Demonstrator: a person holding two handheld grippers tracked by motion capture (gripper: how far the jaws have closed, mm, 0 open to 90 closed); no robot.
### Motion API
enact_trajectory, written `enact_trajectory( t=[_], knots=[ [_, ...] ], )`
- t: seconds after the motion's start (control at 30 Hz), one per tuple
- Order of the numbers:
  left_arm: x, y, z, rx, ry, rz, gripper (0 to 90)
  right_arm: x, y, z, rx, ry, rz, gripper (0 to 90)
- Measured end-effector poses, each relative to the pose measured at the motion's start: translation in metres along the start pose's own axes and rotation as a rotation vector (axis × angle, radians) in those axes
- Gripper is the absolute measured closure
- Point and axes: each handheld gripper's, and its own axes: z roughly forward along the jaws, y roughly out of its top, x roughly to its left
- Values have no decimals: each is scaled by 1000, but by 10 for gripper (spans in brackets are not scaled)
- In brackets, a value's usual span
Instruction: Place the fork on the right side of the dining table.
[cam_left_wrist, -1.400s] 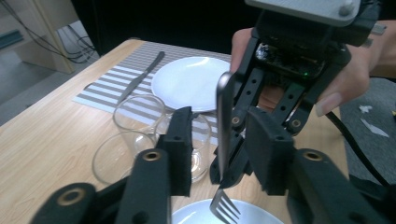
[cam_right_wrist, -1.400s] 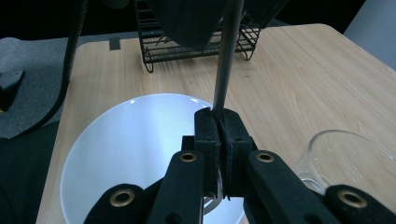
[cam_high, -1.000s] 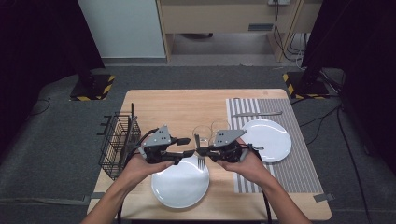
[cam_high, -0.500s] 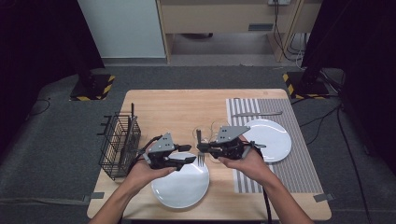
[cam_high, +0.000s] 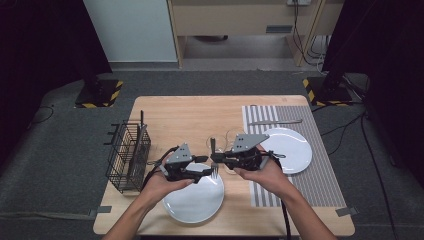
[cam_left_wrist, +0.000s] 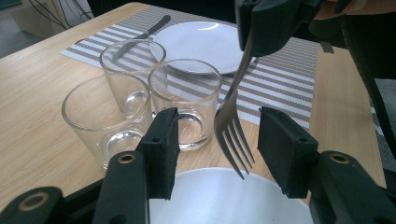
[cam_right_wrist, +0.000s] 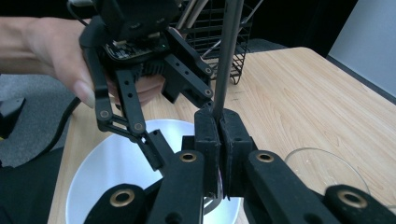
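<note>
A hand-over of the fork (cam_left_wrist: 233, 122) between the two claws seems to be the step in hand. The fork is held by the right claw (cam_right_wrist: 218, 133), whose jaws are pressed together on the handle, so the fork hangs tines-down over the near plate (cam_high: 195, 197). The left claw (cam_left_wrist: 215, 140) is spread, w/ the tines between its pads but not touched by them; its jaws have just been opening further. From the high view, both claws (cam_high: 202, 167) (cam_high: 217, 157) are seen near the middle of the worktop (cam_high: 200, 117), close to each other.

For the next move, probably the left pads must be closed on the fork's neck, square to the flat metal, before the right grip is loosened; otherwise the fork can slip or swing.

Materials: the fork is smooth, dull-grey metal, thin and slightly curved. Three glasses (cam_left_wrist: 140, 100) are clear, round, thick at the base. Both plates are white, glossy, round; the far one (cam_high: 292, 147) lies on a striped placemat (cam_high: 320, 165), woven in look. A wire basket (cam_high: 127, 157), black, stands at the left. The worktop is pale wood w/ fine grain.
</note>
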Motion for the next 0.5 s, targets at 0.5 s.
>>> enact_trajectory(
  t=[0.5],
  knots=[
    [3, -4, 10, -2, -24, -28, 511, 1, 3, 7, -14, 21, 9, 875]
  ],
)
